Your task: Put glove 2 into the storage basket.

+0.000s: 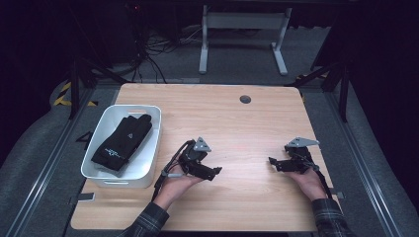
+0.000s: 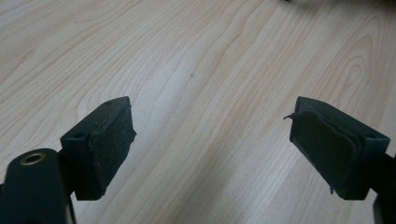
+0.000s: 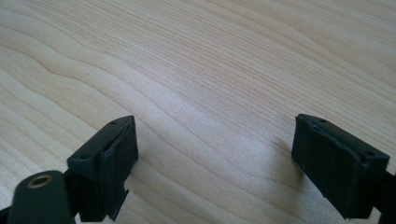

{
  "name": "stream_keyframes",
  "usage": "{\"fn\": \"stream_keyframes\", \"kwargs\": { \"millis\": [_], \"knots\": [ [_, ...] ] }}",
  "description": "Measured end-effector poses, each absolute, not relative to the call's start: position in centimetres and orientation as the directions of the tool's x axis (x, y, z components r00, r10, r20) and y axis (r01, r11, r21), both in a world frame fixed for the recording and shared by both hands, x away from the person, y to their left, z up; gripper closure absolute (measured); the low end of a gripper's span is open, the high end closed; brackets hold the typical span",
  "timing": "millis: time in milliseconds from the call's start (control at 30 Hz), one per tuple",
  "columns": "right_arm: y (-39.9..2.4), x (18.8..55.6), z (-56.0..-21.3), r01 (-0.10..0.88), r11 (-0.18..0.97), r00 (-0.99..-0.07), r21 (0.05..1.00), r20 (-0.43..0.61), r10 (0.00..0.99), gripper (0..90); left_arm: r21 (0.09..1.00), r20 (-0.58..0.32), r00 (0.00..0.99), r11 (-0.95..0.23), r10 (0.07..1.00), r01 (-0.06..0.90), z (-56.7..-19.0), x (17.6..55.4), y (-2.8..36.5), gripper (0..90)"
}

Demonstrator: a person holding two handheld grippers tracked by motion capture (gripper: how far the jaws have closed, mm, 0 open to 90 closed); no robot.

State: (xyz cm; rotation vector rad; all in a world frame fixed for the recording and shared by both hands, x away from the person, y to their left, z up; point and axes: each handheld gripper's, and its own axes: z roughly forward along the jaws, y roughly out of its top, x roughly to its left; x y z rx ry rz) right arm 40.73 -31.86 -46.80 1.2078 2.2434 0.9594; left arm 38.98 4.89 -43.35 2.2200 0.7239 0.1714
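— Wood grain is what lies under both my tools right now, pale and bare. What do you make of it?

— Start nearest you. What are your hands doing?

— My left gripper [image 1: 213, 173] sits low over the light wooden table [image 1: 247, 128], jaws spread wide with nothing between the pads [image 2: 109, 144]. My right gripper [image 1: 274, 163] is the same: jaws apart, bare board between them, gripping nothing. The two tips point toward each other across an open stretch of tabletop.

— And the thing you were working on?

— Farther off to my left, the black fabric gloves [image 1: 122, 140] lie flat inside the white rectangular plastic bin [image 1: 148, 170], stacked together, fingers toward the far end. The bin stands just beside my left gripper, near the table's left edge.

— So how far along are you?

— I judge the putting-away done: the gloves are fully inside the bin, nothing hangs over its rim, and I see nothing else loose on the board. What seems left is only to rest both tools.

— Beyond the bin?

— A small dark round grommet [image 1: 245, 99] near the far edge.
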Motion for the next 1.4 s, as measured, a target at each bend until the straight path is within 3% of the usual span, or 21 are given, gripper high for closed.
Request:
{"fn": "stream_keyframes", "kwargs": {
  "millis": [500, 867, 1400],
  "knots": [
    [-31.8, 40.7, -46.8, 0.553, 0.389, -0.544, 0.736, -0.035, 0.838, 15.0, 0.654, -0.051, 0.831, -0.610, 0.554, 0.447, -46.7, 38.9, 3.1, 12.6],
    [-31.8, 40.7, -46.8, 0.553, 0.390, -0.545, 0.736, -0.034, 0.838, 15.0, 0.705, -0.018, 0.828, -0.581, 0.560, 0.408, -47.5, 38.6, 3.3, 10.0],
    [-31.8, 40.7, -46.8, 0.552, 0.392, -0.547, 0.736, -0.035, 0.837, 15.0, 0.706, -0.015, 0.842, -0.591, 0.540, 0.391, -47.5, 38.4, 3.2, 9.8]
  ]
}}
